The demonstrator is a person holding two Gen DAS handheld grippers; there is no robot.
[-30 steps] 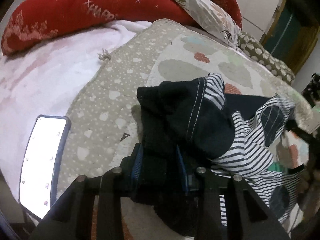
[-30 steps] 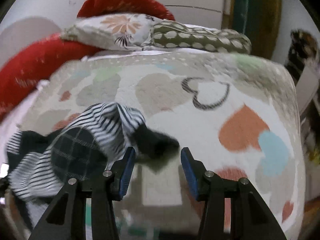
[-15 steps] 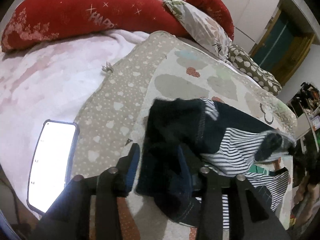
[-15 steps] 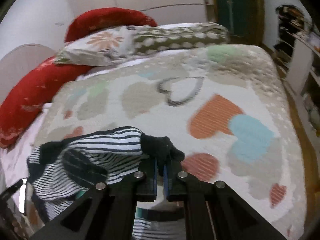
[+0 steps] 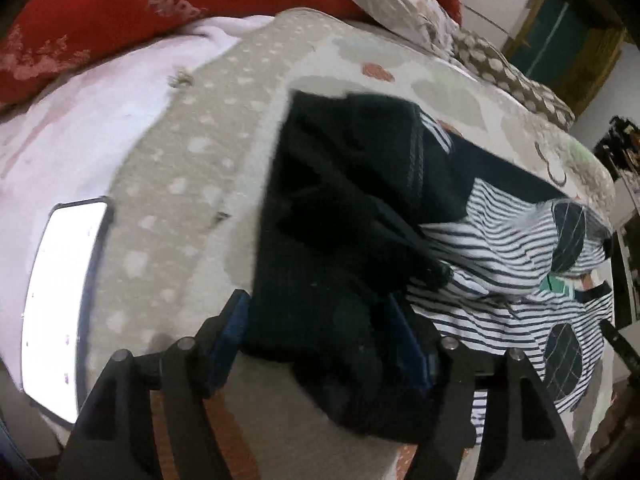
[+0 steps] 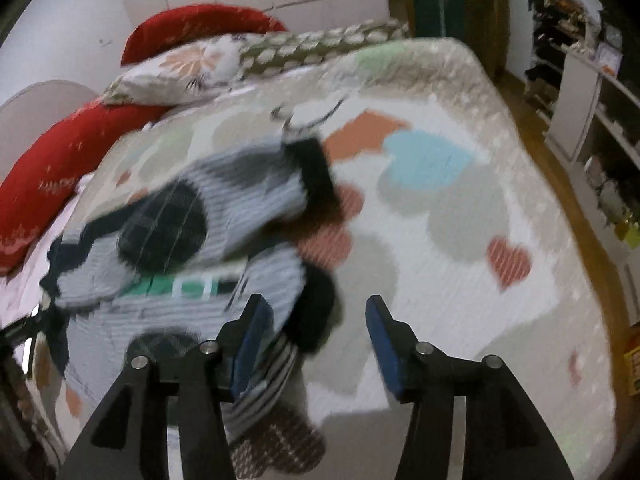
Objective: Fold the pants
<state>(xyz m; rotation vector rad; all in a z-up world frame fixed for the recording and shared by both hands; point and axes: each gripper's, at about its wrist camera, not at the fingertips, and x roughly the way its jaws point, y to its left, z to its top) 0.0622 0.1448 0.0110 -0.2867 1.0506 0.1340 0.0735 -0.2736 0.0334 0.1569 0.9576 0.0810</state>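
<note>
Closest to me, my left tool [image 5: 320,336] stood with its jaws apart, having just been opening, and the dark waistband end of the pants [image 5: 344,216] lay slack between the blue pads rather than pinched by them. My right tool [image 6: 316,344] had also just been opening; its jaws stood wide, and the nearer dark cuff [image 6: 320,308] sat just inside the left pad, loose as far as the blur let me tell. The pants lay on the bed's heart-print quilt [image 6: 460,248], folded leg over leg, the striped cloth with its dark round patches running from the waistband at my left tool across to the two cuffs by my right. So the long axis ran side to side between my hands, each hand already at its own end. I judged the next fold would bring one end over the other along that line. Beyond the pants lay the red pillow [image 5: 160,4], and a lit phone [image 5: 64,304] rested off to the left.
</note>
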